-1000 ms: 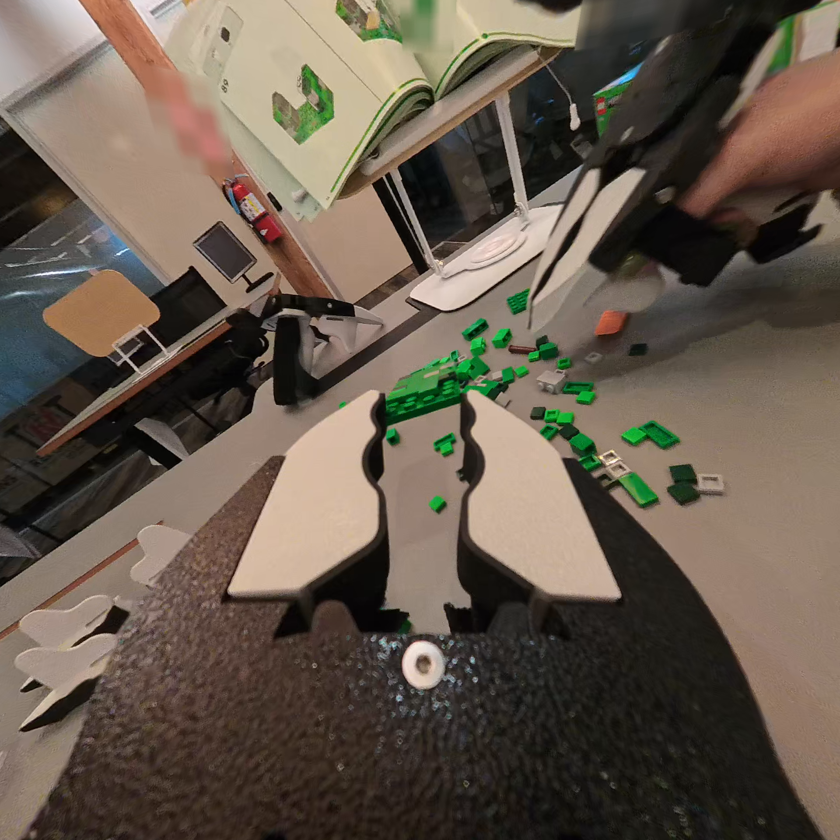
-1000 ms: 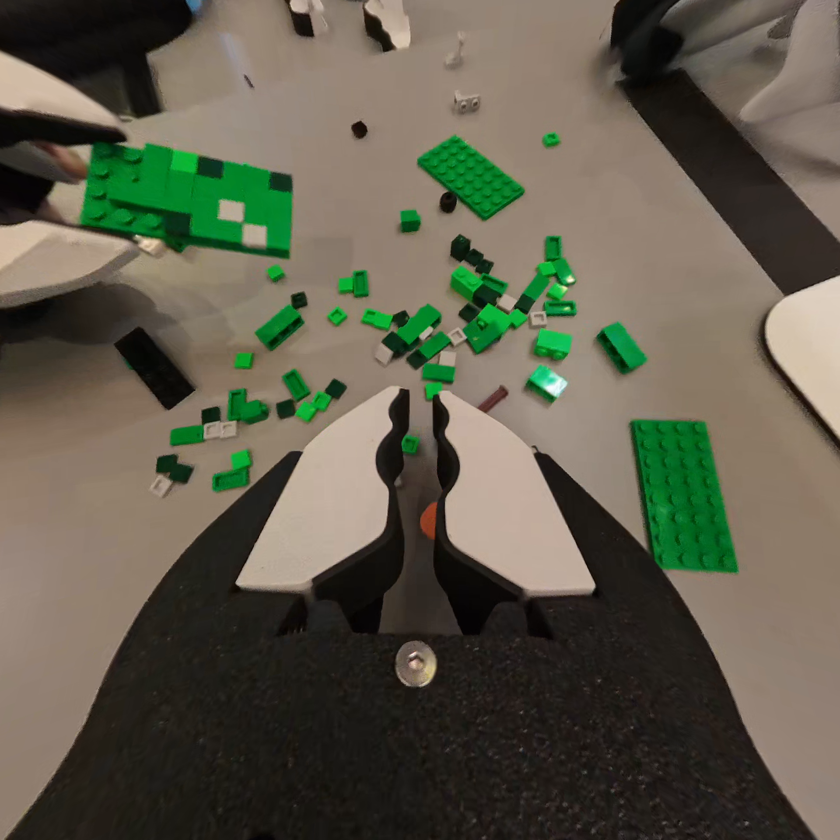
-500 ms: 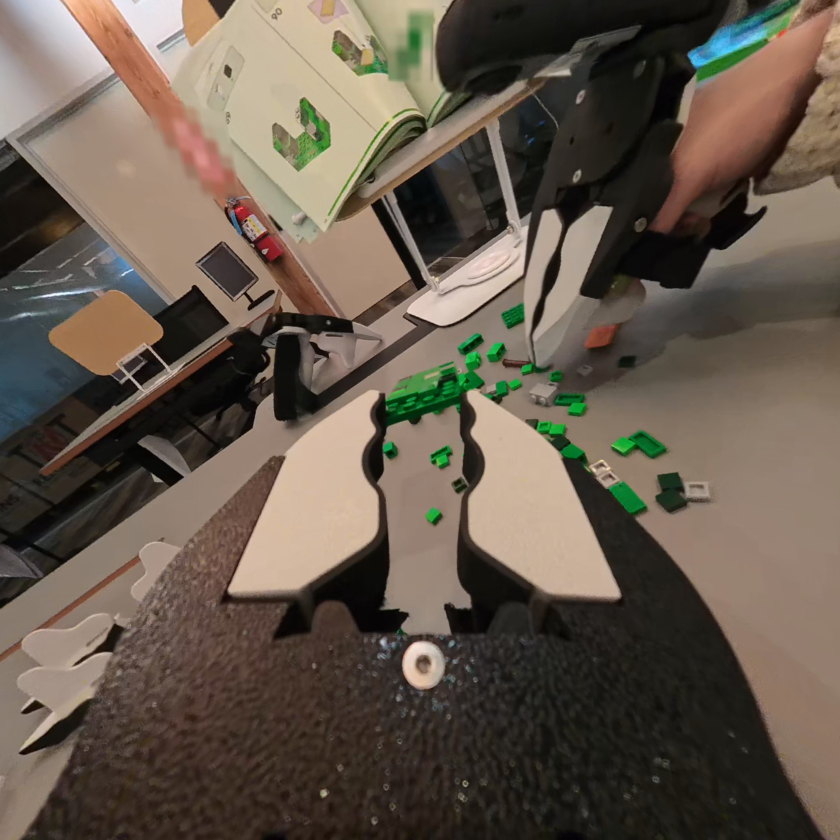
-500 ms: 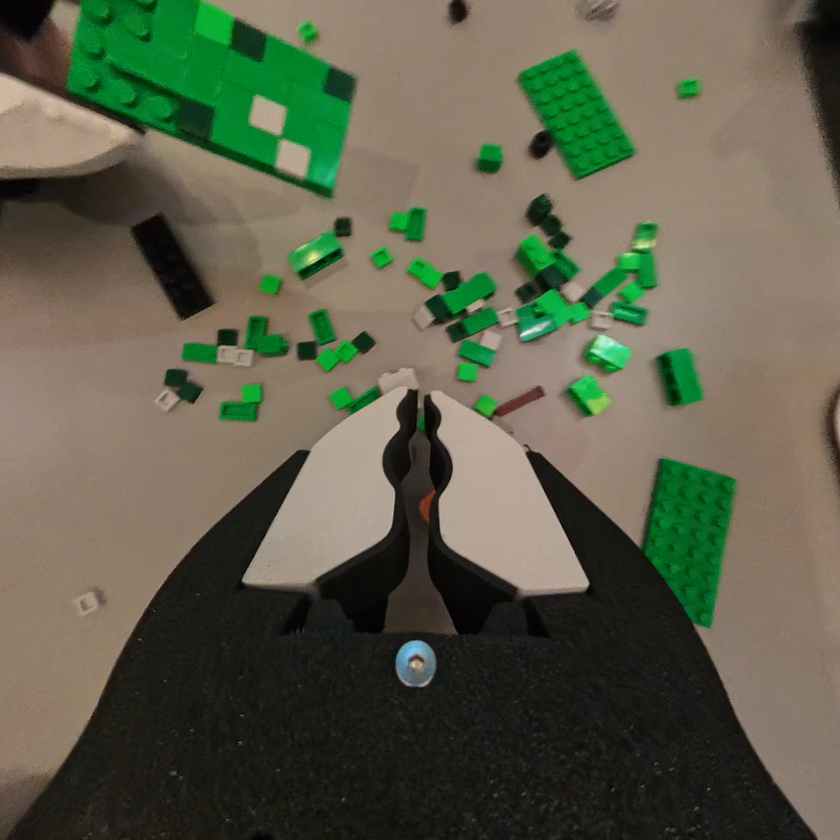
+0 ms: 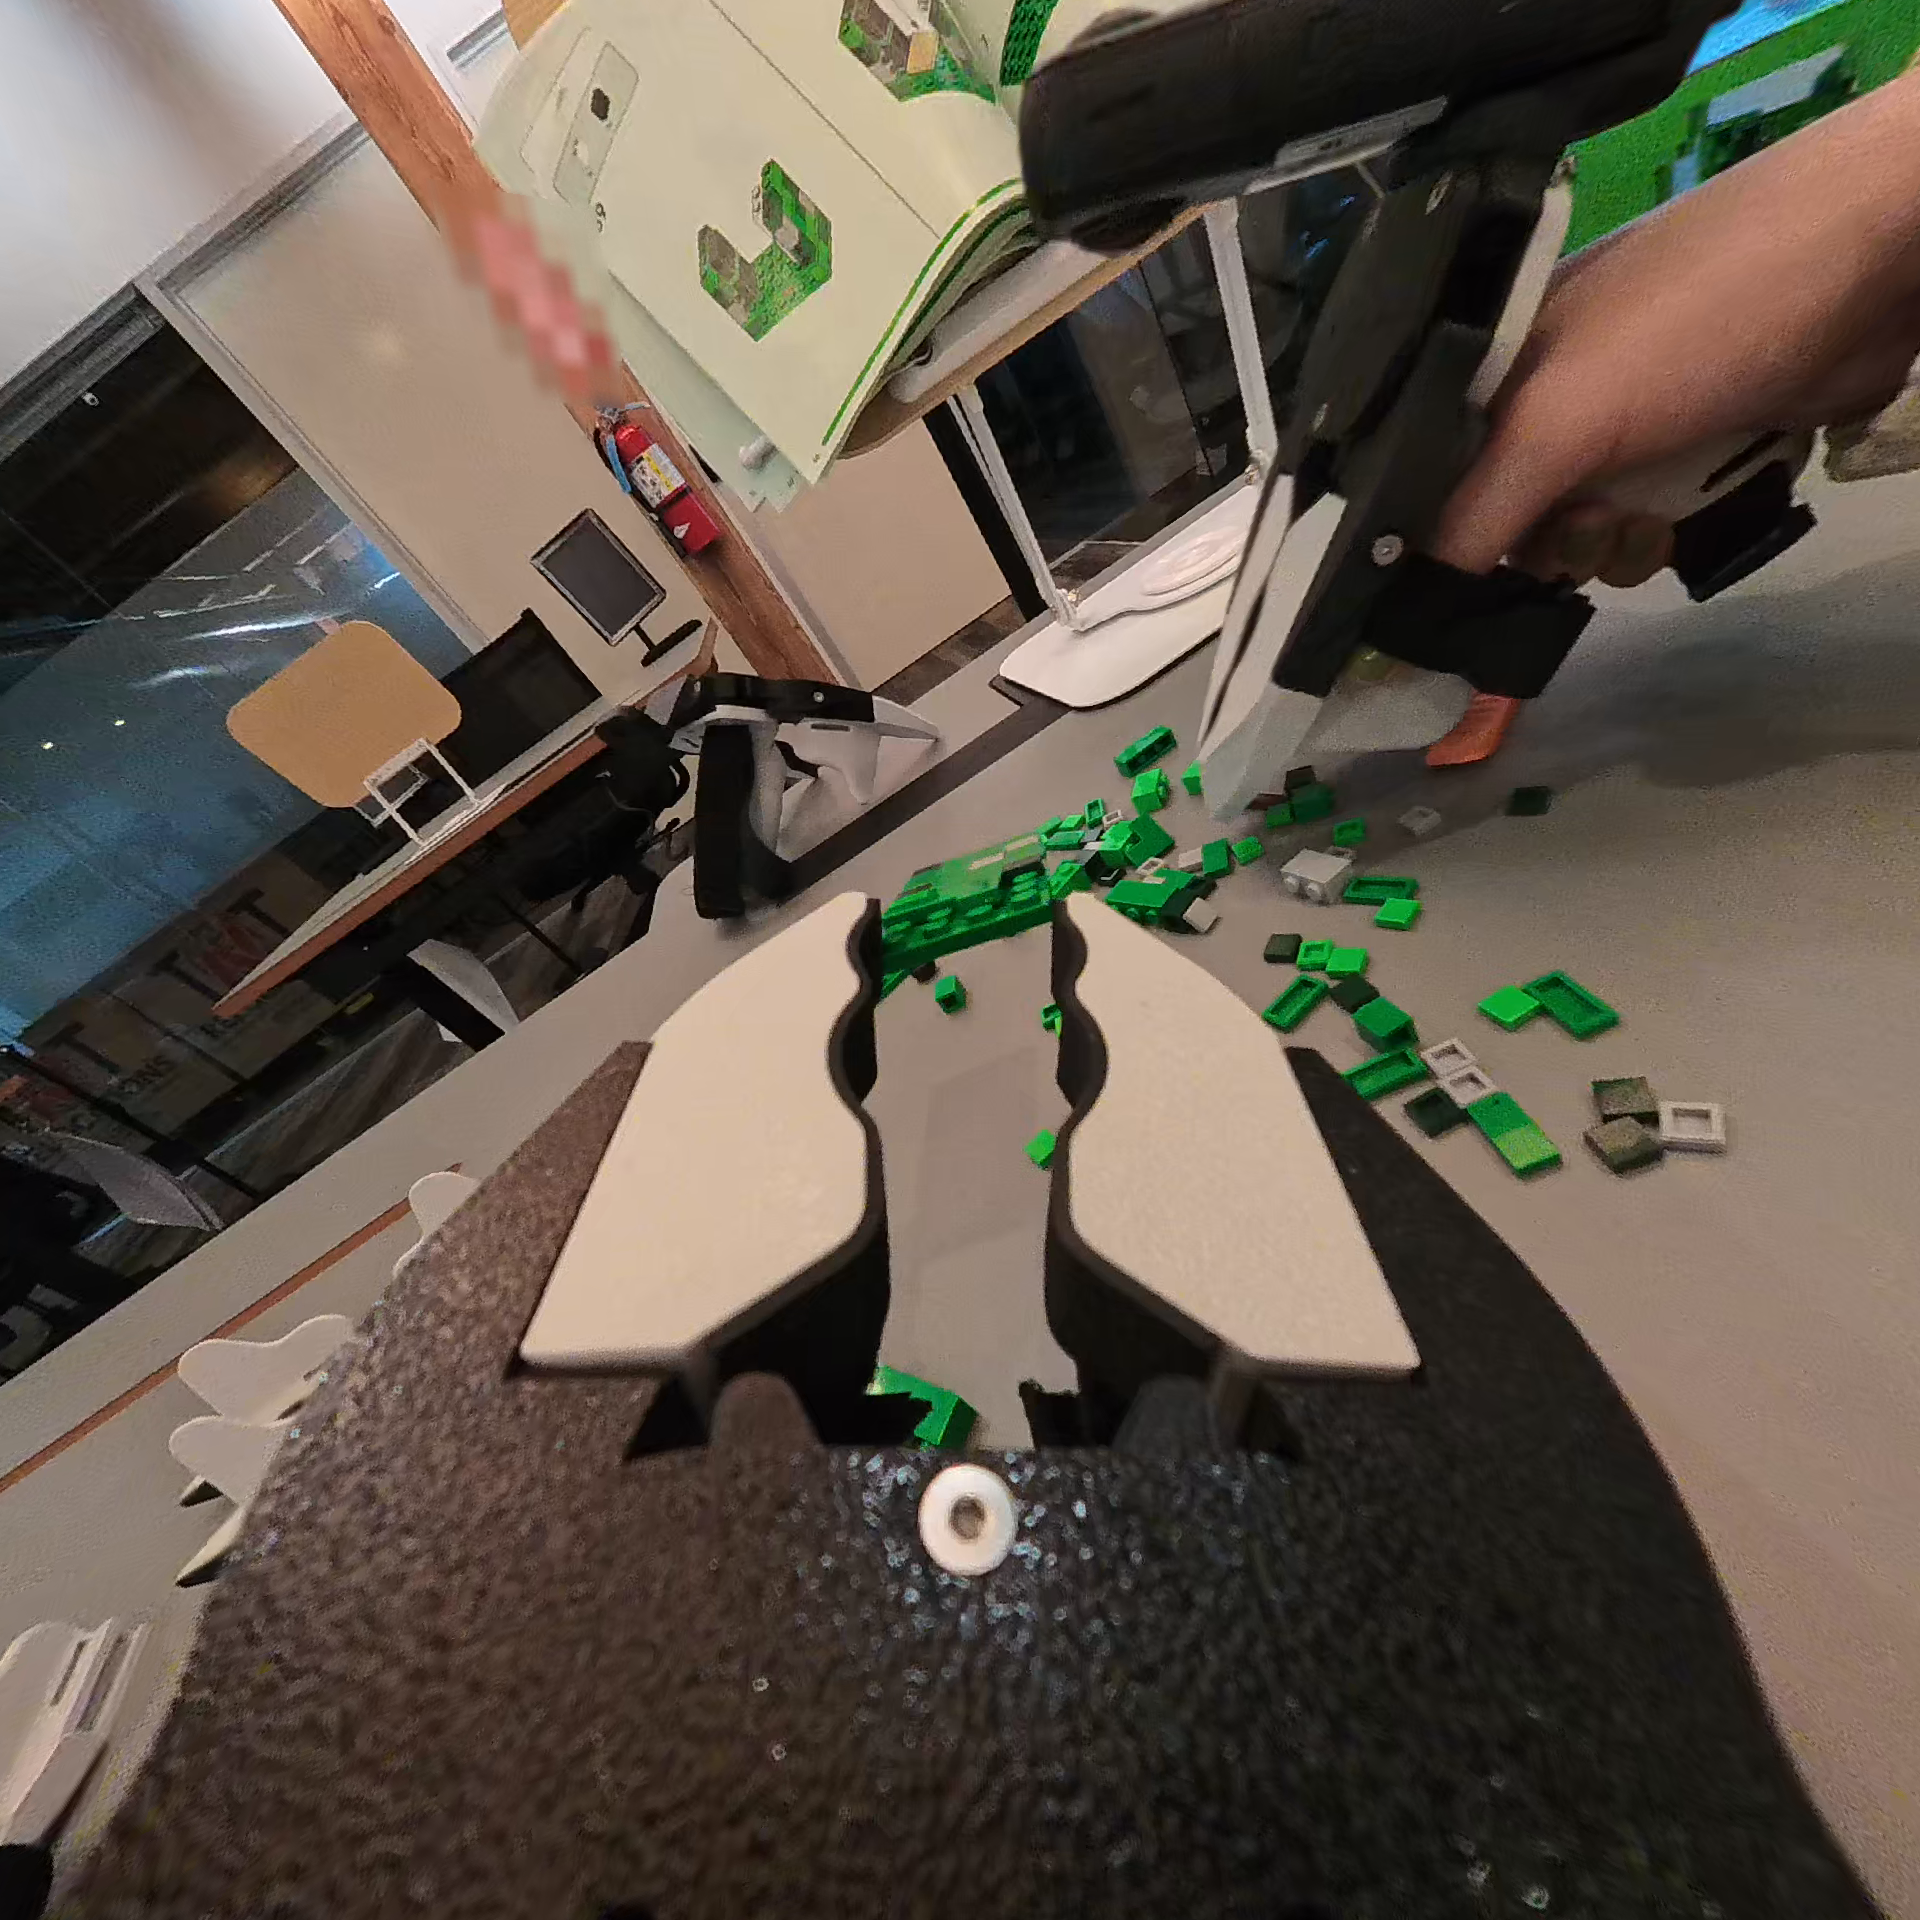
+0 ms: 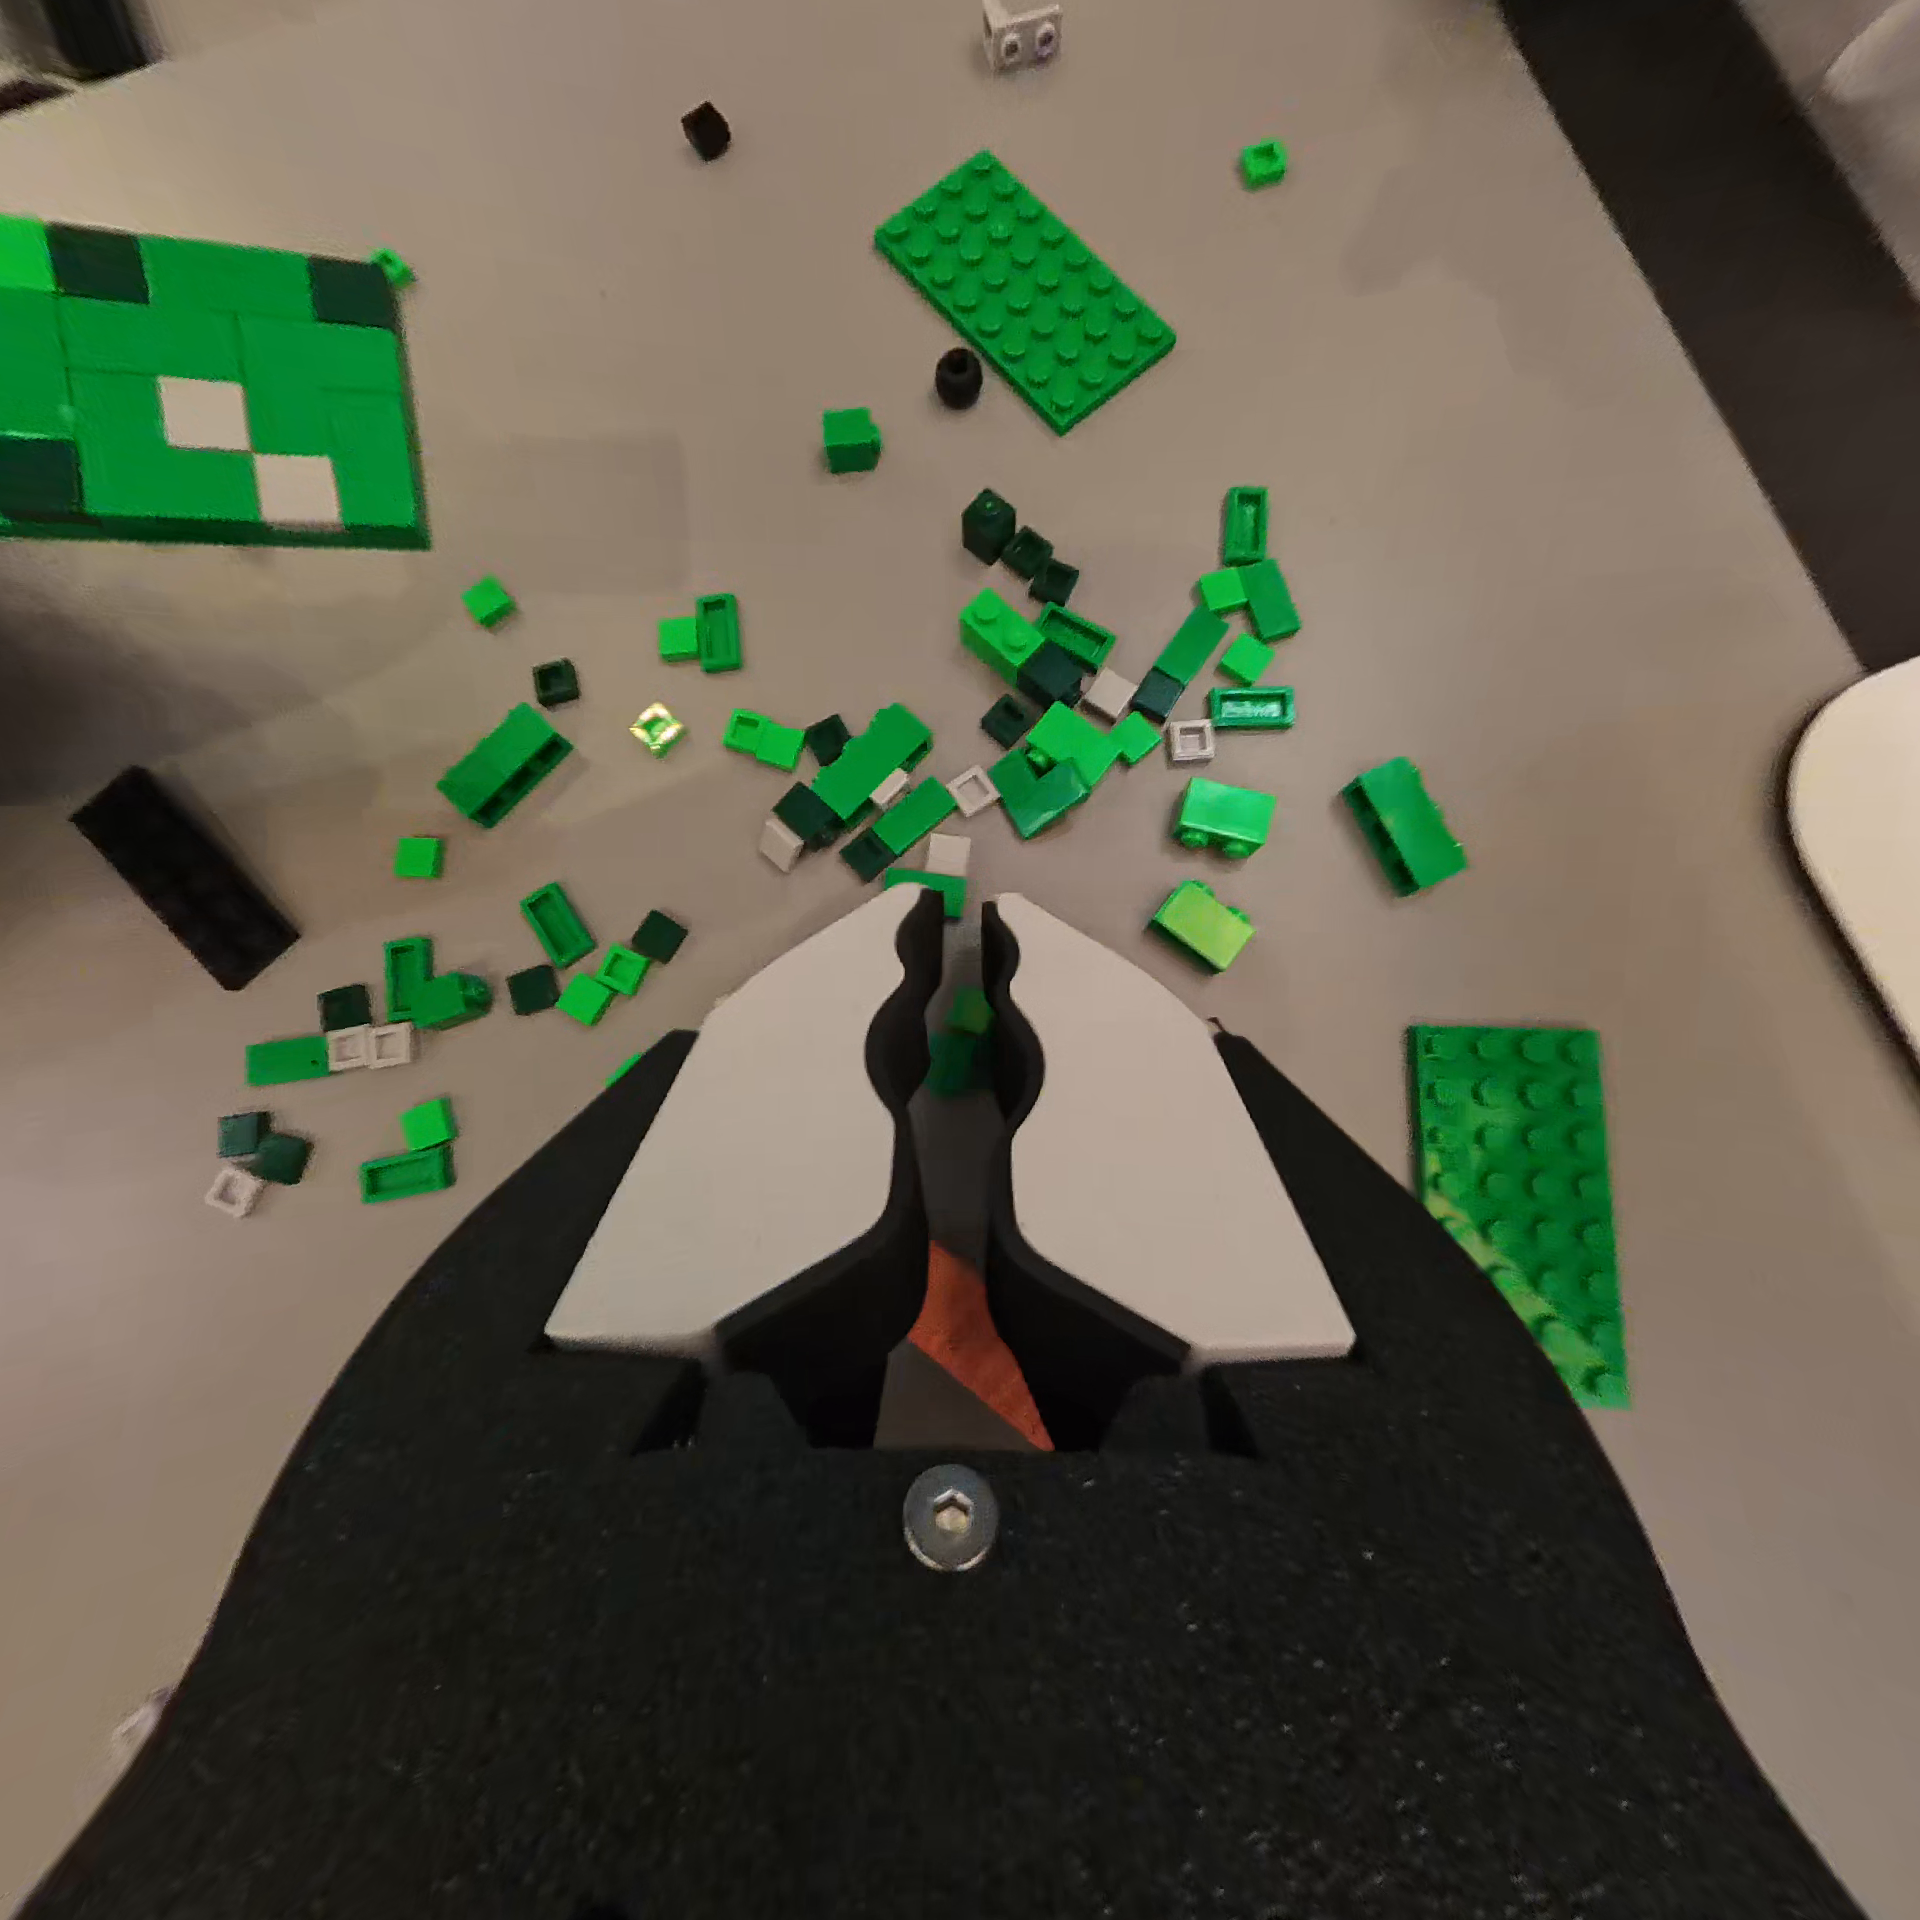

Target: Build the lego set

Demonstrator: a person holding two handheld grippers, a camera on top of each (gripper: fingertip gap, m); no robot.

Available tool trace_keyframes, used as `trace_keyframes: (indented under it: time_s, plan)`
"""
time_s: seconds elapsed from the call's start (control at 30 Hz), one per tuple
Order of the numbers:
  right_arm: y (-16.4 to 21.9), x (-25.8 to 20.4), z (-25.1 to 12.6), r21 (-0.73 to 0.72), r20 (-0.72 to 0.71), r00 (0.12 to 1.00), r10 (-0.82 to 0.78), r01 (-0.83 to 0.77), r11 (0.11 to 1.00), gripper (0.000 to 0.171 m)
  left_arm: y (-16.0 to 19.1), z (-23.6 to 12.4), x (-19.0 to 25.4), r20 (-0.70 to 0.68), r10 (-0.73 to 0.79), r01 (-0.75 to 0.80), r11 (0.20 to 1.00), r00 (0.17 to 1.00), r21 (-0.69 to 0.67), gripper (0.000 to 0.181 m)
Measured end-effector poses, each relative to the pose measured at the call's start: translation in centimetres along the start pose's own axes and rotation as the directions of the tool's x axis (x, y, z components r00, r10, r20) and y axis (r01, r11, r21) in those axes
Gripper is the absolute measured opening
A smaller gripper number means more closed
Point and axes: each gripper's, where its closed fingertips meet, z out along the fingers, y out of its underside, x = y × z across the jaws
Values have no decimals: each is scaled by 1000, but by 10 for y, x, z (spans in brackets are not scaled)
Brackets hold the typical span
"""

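Observation:
My left gripper (image 5: 966,920) is shut on a green plate assembly (image 5: 966,894) tiled in light green, dark green and white. It holds the assembly by one edge, above the table. The assembly also shows at the left of the right wrist view (image 6: 208,395). My right gripper (image 6: 961,909) has its jaws almost together, with its tips down in the pile of loose green pieces (image 6: 1039,727). A small green piece (image 6: 928,890) lies at its tips; I cannot tell if it is gripped. The right gripper (image 5: 1231,790) also shows in the left wrist view, held by a hand (image 5: 1683,343).
Two bare green plates (image 6: 1023,291) (image 6: 1517,1195) and a black plate (image 6: 182,878) lie around the pile. An orange tool (image 6: 966,1340) lies under my right gripper. An open instruction booklet (image 5: 748,239) rests on a white stand (image 5: 1122,634). A spare gripper (image 5: 769,748) lies at the table's far edge.
My right gripper has come down into the pile of loose pieces and its jaws have narrowed. My left gripper still holds the green assembly, now farther left in the right wrist view.

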Motion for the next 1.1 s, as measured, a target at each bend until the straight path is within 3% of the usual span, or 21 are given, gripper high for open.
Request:
trace_keyframes:
  time_s: [0.07, 0.53, 0.8, 0.9, 1.0, 1.1]
  plan:
    - [-2, 8, 2, -7, -48, 998, -32, 31, 999, 6, 2, 0, 2, -3, 8, -8, 1000, 1000, -3, 30]
    - [-3, -2, 15, -75, 61, 998, -3, 8, 997, 12, 4, 8, 6, -18, 17, -17, 1000, 1000, -15, 30]
    - [-3, 1, 18, -91, -5, 994, -109, 108, 990, 7, 4, 11, 9, -27, 22, -22, 1000, 999, -15, 30]
    - [-13, -4, 9, 10, -21, 977, -212, 213, 977, 7, 0, 10, 12, -45, 6, -6, 1000, 999, -3, 30]
    - [-25, -28, -19, 186, -58, 911, -408, 411, 892, 7, -12, 6, 22, -118, -20, 29, 997, 993, 72, 30]
    - [-17, -54, -56, 275, -165, 776, -608, 629, 727, 7, -29, 0, 42, -218, -7, 43, 986, 976, 160, 30]
